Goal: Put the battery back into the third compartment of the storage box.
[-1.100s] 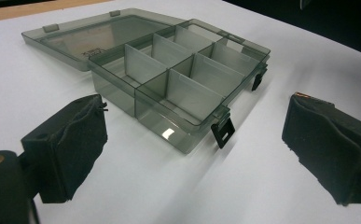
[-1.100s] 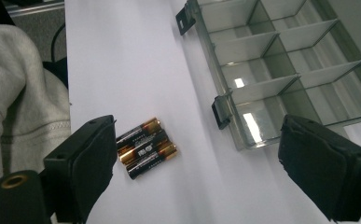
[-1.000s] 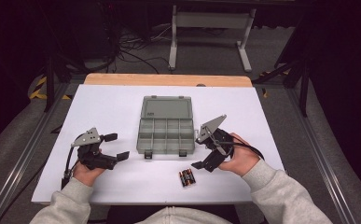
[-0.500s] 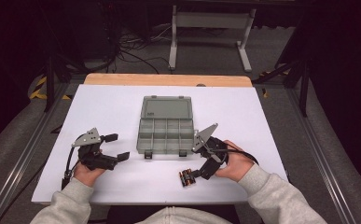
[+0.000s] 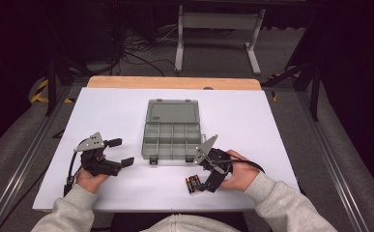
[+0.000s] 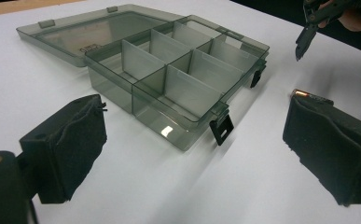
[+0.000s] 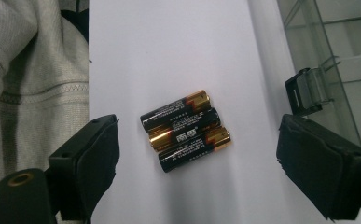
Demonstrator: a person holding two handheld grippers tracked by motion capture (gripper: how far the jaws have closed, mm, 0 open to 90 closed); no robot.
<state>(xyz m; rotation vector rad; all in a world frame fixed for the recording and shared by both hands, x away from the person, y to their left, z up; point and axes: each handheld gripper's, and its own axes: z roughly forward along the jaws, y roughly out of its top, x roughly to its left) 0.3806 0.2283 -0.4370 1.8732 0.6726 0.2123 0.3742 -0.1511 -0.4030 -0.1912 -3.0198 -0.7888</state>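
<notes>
right gripper poised over three aa batteries

the right gripper (image 7: 194, 154) hangs with its jaws spread wide and nothing between the pads, the three aa batteries (image 7: 186, 129) lying side by side just ahead of them on the white table (image 5: 271, 125). they look small, rigid, smooth and prone to rolling; pinching one across its middle seems safest. the left gripper (image 6: 192, 154) rests open, facing the compartment box (image 6: 178, 79).

Colours noted at the table

I see three batteries (image 7: 185, 130), black with gold-copper ends and fine pale print; organiser box (image 5: 172, 137) smoky translucent grey with black latches; table (image 5: 281, 121) white with a pale wood far edge; both claws black; sleeves (image 7: 29, 70) heathered light grey.
</notes>
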